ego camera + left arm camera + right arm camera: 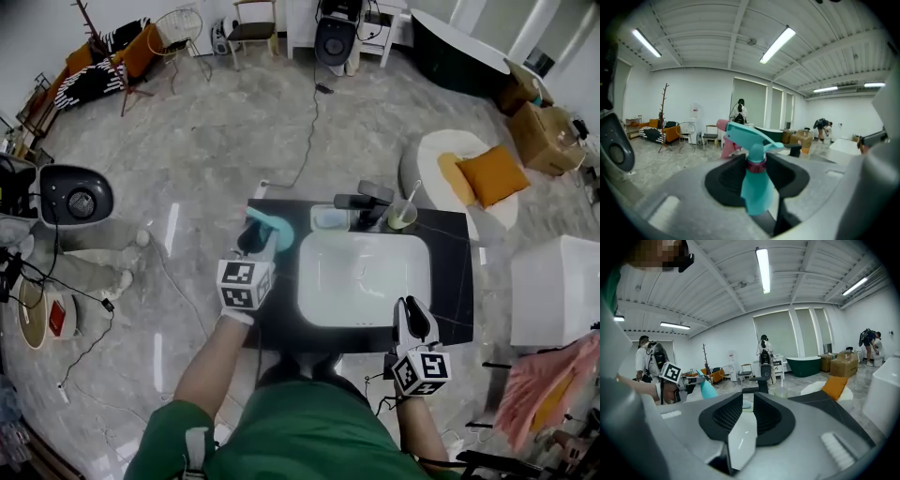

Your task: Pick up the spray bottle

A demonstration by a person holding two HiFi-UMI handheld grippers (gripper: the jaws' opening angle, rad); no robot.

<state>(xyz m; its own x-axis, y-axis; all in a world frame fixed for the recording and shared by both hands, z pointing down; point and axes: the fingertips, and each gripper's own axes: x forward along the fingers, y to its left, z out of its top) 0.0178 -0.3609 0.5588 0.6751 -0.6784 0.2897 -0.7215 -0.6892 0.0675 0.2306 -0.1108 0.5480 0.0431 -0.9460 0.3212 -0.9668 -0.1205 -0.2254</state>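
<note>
A teal spray bottle (274, 230) with a pink trigger hangs over the left end of the black vanity top (452, 246). My left gripper (257, 240) is shut on it. In the left gripper view the bottle (756, 185) stands upright between the two black pads, held just under its dark red collar, with the spray head pointing left. My right gripper (413, 315) is by the front right corner of the white basin (364, 277), its jaws together and nothing between them (748, 420). From the right gripper view the bottle (707, 391) shows at the left.
At the back of the basin stand a black faucet (362, 201), a cup with a toothbrush (401, 217) and a small dish (329, 218). A white cabinet (559, 287) and a pink cloth (544, 380) are to the right. A fan heater (75, 195) sits on the floor at the left.
</note>
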